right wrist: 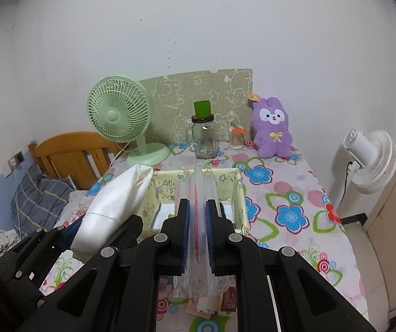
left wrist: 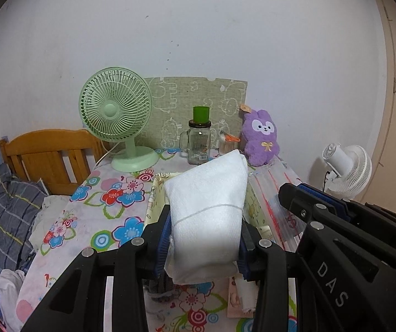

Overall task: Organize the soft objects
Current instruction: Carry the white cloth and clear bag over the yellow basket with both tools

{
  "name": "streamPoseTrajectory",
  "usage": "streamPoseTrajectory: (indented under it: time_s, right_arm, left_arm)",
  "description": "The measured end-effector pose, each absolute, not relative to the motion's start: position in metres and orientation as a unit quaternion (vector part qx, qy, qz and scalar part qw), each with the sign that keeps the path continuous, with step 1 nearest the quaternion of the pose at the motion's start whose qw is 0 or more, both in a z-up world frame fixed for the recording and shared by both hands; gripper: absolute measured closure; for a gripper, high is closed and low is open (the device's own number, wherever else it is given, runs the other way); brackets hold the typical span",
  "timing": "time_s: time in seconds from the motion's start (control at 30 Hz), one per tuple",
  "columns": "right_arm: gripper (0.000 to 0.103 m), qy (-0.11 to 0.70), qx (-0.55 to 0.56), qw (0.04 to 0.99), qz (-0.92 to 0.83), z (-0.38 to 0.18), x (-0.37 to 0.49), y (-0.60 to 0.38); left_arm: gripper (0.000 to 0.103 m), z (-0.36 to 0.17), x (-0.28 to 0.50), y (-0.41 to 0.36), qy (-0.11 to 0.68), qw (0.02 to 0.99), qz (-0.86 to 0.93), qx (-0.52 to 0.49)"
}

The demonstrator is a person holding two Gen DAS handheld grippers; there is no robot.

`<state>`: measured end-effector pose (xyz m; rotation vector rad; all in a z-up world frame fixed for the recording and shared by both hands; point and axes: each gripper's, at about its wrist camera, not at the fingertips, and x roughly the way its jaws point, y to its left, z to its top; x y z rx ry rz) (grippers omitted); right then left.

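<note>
The left gripper (left wrist: 204, 238) is clenched on a white soft bundle (left wrist: 207, 204), a folded cloth or tissue pack tied round with a thin string; it is held upright and off the worktop (left wrist: 92, 221), its upper end tipped toward 1 o'clock, with the pale yellow fabric basket (right wrist: 170, 191) behind and beneath it; the lift looks meant to carry the bundle clear of the basket wall so it can go in from above. The right gripper (right wrist: 198, 229) is grasping a stack of clear zip bags (right wrist: 199, 193) with red seal lines, pinched edge-on between the blue pads (right wrist: 210, 238); held on edge like this, the floppy plastic stays stiff enough to slide in upright. In the right wrist view the bags point toward 12 o'clock straight over the basket, and the bundle sits at 9 o'clock of them, near but apart; inside the basket something flat and white (right wrist: 167, 213) already lies on the bottom.

At the far end of the worktop, from 11 to 1 o'clock, stand a green fan (left wrist: 116, 113), a glass jar (left wrist: 199, 144) with a green cap, and a purple plush rabbit (left wrist: 261, 138) against the wall; these are well apart from both grippers. I judge both items are about to go into the basket; the risk is the slippery bags splaying.
</note>
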<state>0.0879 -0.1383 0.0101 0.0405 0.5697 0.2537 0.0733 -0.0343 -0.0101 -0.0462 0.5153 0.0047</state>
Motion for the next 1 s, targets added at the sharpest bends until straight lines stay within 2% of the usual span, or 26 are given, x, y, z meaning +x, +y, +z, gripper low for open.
streamPoseTrajectory:
  time_s: [0.67,1.0]
  right_arm:
    - [0.089,0.287,0.019,0.948,0.134,0.001,0.159,-0.134]
    - [0.089,0.315,0.019,0.94,0.132,-0.019,0.199,-0.128]
  left_arm:
    - [0.062,-0.013,0.136,-0.033,0.267,0.964,0.007,-0.016]
    - [0.062,-0.033,0.176,-0.03,0.298,0.954,0.011,-0.018]
